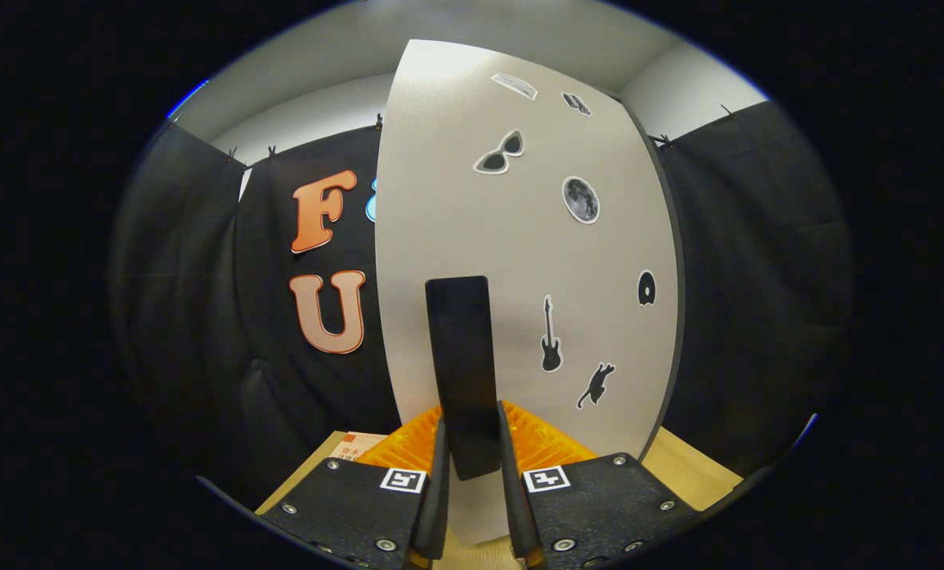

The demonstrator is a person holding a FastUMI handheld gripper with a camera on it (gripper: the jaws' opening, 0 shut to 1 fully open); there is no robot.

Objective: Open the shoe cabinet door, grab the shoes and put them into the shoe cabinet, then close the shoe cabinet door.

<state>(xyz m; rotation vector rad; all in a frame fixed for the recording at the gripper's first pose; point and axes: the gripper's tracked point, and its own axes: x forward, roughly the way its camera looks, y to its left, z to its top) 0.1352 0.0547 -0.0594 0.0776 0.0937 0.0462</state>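
The shoe cabinet door [472, 198] is a tall pale panel with several small dark stickers, and it stands straight ahead of me at close range. A dark vertical bar handle [460, 348] is fixed to its face. My gripper [470, 431] is shut on the lower part of this handle, one finger pressing on each side. A thin dark edge [675, 277] runs down the door's right side. I cannot tell whether the door is ajar or fully closed.
A light wooden surface [689, 467] lies under the door and the gripper. A small printed booklet [361, 441] rests on it just left of the fingers. Black cloth walls hang on both sides, close to the door.
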